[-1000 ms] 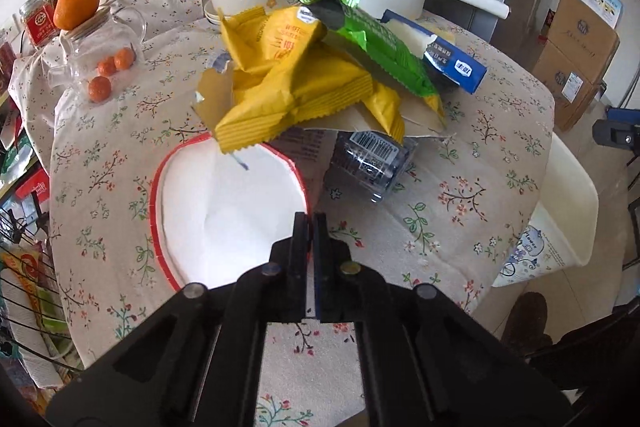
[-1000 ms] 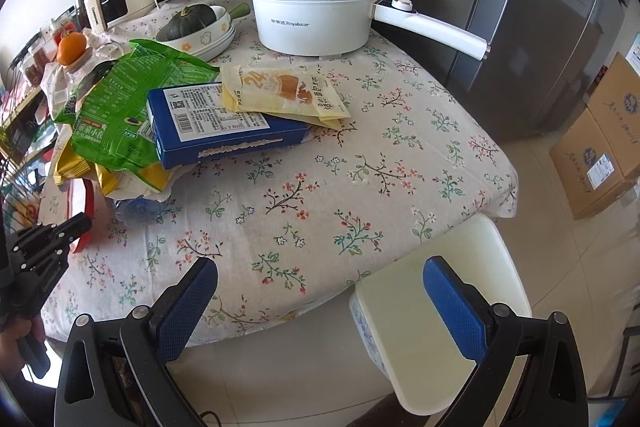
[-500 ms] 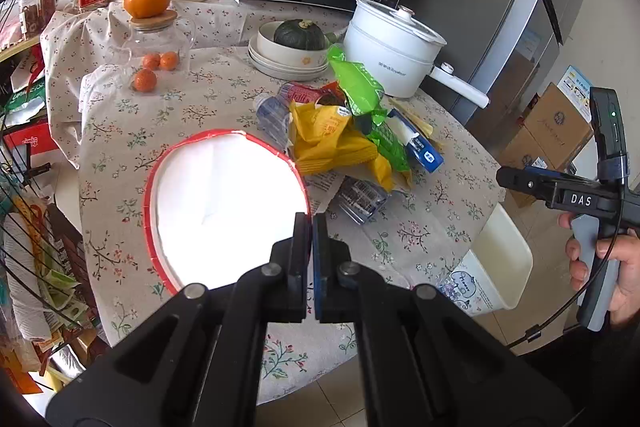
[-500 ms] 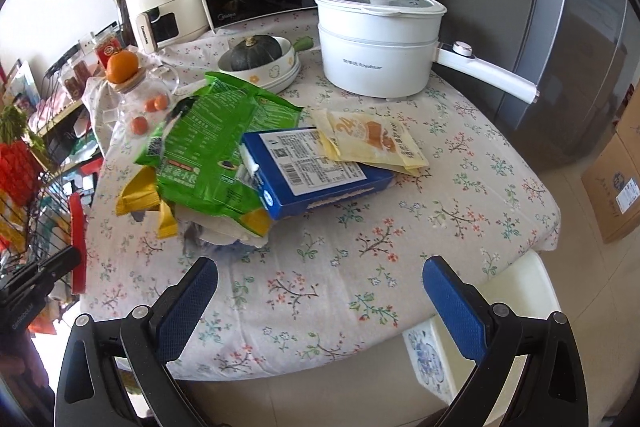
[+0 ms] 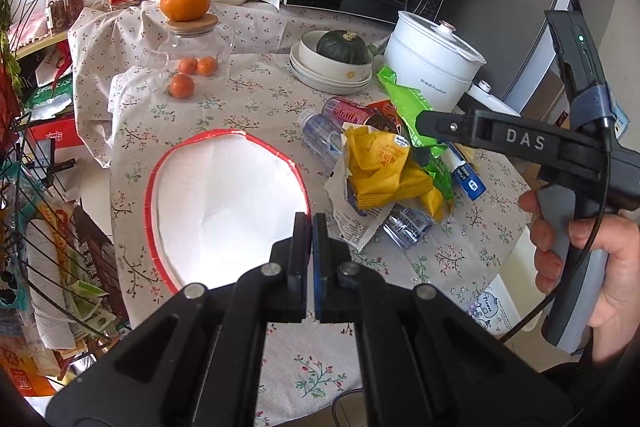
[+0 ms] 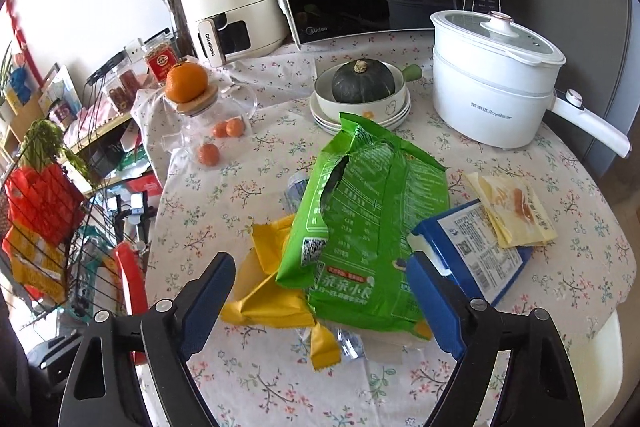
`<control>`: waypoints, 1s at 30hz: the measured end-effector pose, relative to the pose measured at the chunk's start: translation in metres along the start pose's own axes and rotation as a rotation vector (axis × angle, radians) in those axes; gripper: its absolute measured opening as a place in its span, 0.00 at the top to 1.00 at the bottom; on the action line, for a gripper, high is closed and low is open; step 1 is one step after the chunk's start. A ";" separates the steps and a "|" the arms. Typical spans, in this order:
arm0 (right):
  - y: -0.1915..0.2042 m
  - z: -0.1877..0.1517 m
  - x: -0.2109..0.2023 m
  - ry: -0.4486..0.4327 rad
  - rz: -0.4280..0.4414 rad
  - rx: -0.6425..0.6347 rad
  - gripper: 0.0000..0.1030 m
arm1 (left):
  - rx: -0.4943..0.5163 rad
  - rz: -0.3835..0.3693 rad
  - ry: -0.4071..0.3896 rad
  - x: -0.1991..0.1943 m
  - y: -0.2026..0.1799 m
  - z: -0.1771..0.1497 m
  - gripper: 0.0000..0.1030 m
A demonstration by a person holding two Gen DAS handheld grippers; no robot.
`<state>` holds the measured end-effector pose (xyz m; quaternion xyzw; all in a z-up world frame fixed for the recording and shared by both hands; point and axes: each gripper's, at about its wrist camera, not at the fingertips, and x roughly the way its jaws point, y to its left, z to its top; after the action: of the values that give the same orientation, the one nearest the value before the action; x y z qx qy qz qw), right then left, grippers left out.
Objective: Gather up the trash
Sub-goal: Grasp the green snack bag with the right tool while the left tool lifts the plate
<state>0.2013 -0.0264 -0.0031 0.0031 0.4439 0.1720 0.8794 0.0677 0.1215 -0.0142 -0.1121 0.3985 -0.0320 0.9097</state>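
With the left gripper (image 5: 311,227) clenched on the bag rim (image 5: 150,195), the right gripper's (image 6: 324,291) closing jaws straddle the green wrapper (image 6: 360,227) and could snag the yellow wrapper (image 6: 264,291) too.

Ahead of your right gripper (image 6: 322,297), its closing jaws frame a heap of trash: a green bag (image 6: 372,223) on top, yellow wrappers (image 6: 268,287) to its left, a blue box (image 6: 476,251) to its right. Bare tablecloth (image 6: 280,383) lies just below the fingertips. Beyond the heap, a bowl with a squash (image 6: 360,91) and a white pot (image 6: 492,79) block the way. Your left gripper (image 5: 311,227) sits shut over an open red-rimmed bag (image 5: 224,203), the heap just to its right.
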 end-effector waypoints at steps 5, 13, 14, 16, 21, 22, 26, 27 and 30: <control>0.003 0.018 0.036 0.036 -0.082 0.000 0.26 | -0.019 0.002 0.011 0.003 0.008 0.003 0.98; -0.005 0.022 0.050 0.070 -0.099 -0.002 0.90 | -0.039 -0.016 -0.008 -0.004 0.011 0.008 0.98; -0.005 0.022 0.044 0.052 -0.095 -0.007 0.93 | -0.041 -0.018 -0.011 -0.005 0.011 0.008 0.98; -0.005 0.021 0.031 0.023 -0.080 -0.012 0.95 | -0.044 -0.022 -0.016 -0.008 0.011 0.008 0.98; -0.012 0.021 -0.007 -0.051 -0.019 0.006 0.97 | -0.053 -0.036 -0.031 -0.012 0.009 0.009 0.98; -0.013 0.020 -0.016 -0.065 -0.010 0.007 0.97 | -0.053 -0.038 -0.033 -0.012 0.008 0.009 0.98; -0.017 0.016 -0.051 -0.126 0.039 0.013 0.97 | -0.048 -0.048 -0.041 -0.014 0.003 0.010 0.98; -0.019 0.015 -0.060 -0.142 0.053 0.017 0.97 | -0.047 -0.051 -0.043 -0.015 0.002 0.011 0.98; -0.023 0.011 -0.086 -0.189 0.089 0.016 0.97 | -0.039 -0.058 -0.051 -0.016 -0.004 0.012 0.98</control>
<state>0.1701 -0.0725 0.0669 0.0461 0.3596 0.2065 0.9088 0.0655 0.1226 0.0064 -0.1420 0.3722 -0.0480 0.9160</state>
